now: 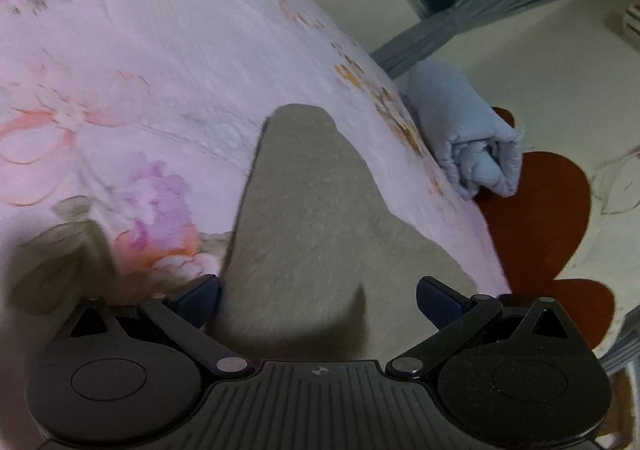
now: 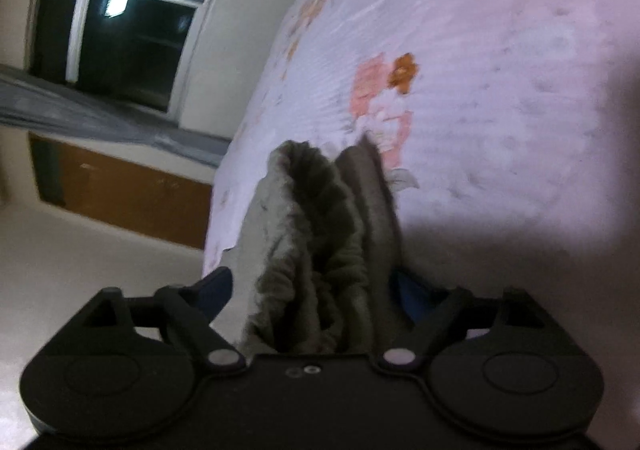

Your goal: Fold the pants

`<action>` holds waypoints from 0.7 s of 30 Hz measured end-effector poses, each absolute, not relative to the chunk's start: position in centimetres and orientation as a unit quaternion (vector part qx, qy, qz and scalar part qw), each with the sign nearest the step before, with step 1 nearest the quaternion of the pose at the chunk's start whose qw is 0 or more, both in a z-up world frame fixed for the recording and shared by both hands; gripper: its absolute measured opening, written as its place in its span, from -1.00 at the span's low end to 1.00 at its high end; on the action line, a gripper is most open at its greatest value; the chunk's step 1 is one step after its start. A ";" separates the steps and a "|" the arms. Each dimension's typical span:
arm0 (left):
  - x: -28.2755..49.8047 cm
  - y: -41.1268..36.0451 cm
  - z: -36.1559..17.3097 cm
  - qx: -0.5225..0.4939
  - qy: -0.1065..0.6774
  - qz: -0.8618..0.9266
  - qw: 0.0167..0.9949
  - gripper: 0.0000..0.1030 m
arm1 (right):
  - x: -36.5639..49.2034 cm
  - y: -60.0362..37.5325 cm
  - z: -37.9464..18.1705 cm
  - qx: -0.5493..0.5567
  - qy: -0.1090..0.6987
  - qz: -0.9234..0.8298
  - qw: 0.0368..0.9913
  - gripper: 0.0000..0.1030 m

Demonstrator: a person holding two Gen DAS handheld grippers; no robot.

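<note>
Grey pants [image 1: 308, 202] lie on a pink floral bedsheet [image 1: 160, 50], one end tapering away from me in the left wrist view. My left gripper [image 1: 320, 302] is low over the near part of the cloth. It is open, its blue fingertips [image 1: 200, 300] set wide to either side. In the right wrist view the ruffled waistband of the pants [image 2: 316, 234] stands bunched between the spread fingers of my right gripper [image 2: 316, 290]. That gripper is open, and its blue pads [image 2: 216, 286] sit beside the fabric without squeezing it.
A rolled light blue cloth [image 1: 476, 134] rests at the bed's right edge, above a red heart-shaped mat [image 1: 536, 210] on the pale floor. A dark window [image 2: 120, 22], grey curtain [image 2: 100, 122] and brown panel [image 2: 132, 194] stand beyond the bed's left edge.
</note>
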State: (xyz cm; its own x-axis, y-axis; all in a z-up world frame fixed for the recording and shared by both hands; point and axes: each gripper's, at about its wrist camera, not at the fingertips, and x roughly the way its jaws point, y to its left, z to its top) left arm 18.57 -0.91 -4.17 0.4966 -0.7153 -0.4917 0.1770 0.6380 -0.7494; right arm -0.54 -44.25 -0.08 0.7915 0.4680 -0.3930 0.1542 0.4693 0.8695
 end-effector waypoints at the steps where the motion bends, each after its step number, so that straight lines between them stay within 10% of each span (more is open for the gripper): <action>1: 18.8 -1.0 -4.4 -0.329 0.416 -0.282 0.799 1.00 | -0.3 -44.2 0.3 0.493 0.313 0.101 0.805 0.62; 6: 20.3 -1.8 -5.3 -0.350 0.424 -0.304 0.778 0.86 | 1.5 -42.9 1.2 0.443 0.349 0.110 0.819 0.62; 8: 20.3 -2.2 -5.2 -0.325 0.447 -0.288 0.782 -0.27 | 2.2 -42.0 1.8 0.425 0.359 0.124 0.822 0.39; 10: 20.2 -2.3 -5.1 -0.309 0.448 -0.290 0.788 -0.41 | 1.8 -41.3 3.3 0.394 0.357 0.132 0.837 0.02; 21: 23.9 -1.5 2.8 -0.273 0.352 -0.293 0.846 -0.59 | 9.2 -38.3 12.3 0.283 0.312 0.201 0.884 -0.07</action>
